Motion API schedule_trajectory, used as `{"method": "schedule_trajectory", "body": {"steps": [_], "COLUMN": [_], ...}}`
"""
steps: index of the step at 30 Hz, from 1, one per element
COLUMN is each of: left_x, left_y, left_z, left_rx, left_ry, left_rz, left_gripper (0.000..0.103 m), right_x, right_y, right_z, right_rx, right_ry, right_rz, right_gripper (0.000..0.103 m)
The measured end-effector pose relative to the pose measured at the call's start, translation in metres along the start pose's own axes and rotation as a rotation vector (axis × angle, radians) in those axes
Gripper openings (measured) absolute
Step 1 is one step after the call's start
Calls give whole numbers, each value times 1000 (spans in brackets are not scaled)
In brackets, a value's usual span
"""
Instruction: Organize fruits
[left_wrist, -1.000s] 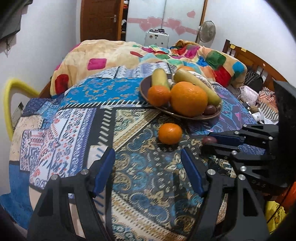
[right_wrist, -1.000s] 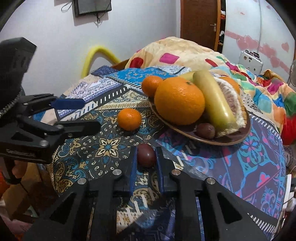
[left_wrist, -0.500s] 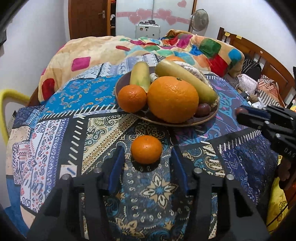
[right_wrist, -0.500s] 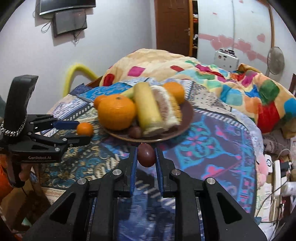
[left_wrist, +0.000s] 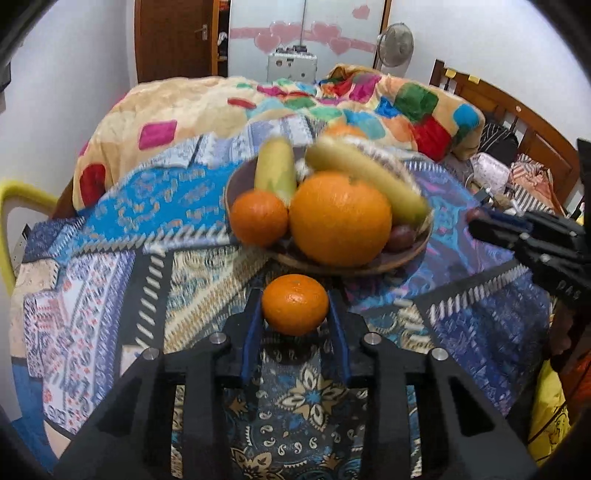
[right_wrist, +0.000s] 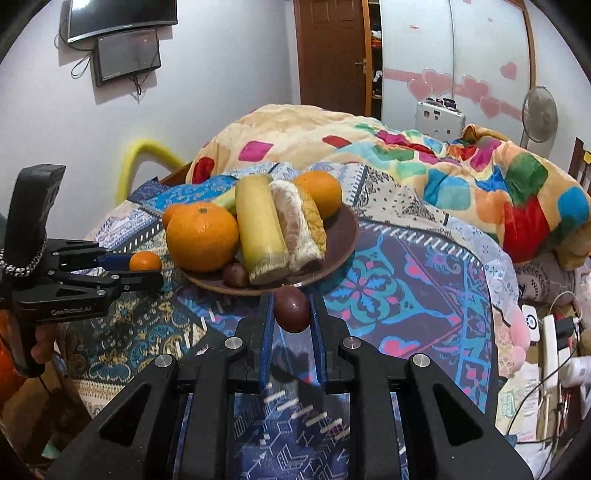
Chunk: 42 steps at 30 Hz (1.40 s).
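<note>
My left gripper (left_wrist: 295, 308) is shut on a small mandarin (left_wrist: 294, 304) just in front of the brown fruit plate (left_wrist: 369, 267). The plate holds a big orange (left_wrist: 340, 218), a smaller orange (left_wrist: 259, 218), yellow-green long fruits (left_wrist: 275, 168) and a dark round fruit (left_wrist: 400, 237). My right gripper (right_wrist: 291, 306) is shut on a dark purple passion fruit (right_wrist: 291, 308), held above the cloth at the plate's near rim (right_wrist: 343, 254). The left gripper (right_wrist: 146, 267) with the mandarin (right_wrist: 145, 261) also shows in the right wrist view, left of the plate.
The plate stands on a round table with a patterned blue cloth (left_wrist: 110, 266). A colourful blanket (right_wrist: 424, 166) on a bed lies behind. A yellow chair back (left_wrist: 14, 199) is at the left. Cables and a power strip (right_wrist: 550, 354) lie at the right.
My left gripper moved forward and closed on the mandarin. My right gripper carried the passion fruit up and round to the plate's other side.
</note>
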<state>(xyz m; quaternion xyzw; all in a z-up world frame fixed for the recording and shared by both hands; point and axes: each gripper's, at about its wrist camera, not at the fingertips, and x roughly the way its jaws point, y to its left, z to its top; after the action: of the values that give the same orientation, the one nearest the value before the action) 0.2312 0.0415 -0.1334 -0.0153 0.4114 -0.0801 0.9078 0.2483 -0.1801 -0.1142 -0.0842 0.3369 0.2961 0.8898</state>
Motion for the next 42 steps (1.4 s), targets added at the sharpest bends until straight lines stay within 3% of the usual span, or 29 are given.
{"method": "schedule_trajectory", "body": {"steps": [7, 16, 25, 36, 42], "left_x": [-18, 0, 35, 44, 44], "left_y": [-3, -11, -10, -9, -9], "left_z": [38, 77, 85, 84, 84], "left_rx": [9, 48, 40, 29, 30], "left_ry": [-84, -99, -55, -39, -48], "left_rz": [-8, 23, 42, 20, 48], "left_gripper": [34, 34, 34, 35, 42], "right_x": [7, 30, 47, 57, 56], "right_y": [4, 2, 4, 5, 3], "right_z": [19, 44, 54, 53, 53], "right_rx": [-23, -27, -28, -19, -13], "right_ry": [-32, -35, -19, -13, -16], "right_rz": [9, 22, 26, 9, 7], "right_gripper": [17, 18, 18, 19, 35]}}
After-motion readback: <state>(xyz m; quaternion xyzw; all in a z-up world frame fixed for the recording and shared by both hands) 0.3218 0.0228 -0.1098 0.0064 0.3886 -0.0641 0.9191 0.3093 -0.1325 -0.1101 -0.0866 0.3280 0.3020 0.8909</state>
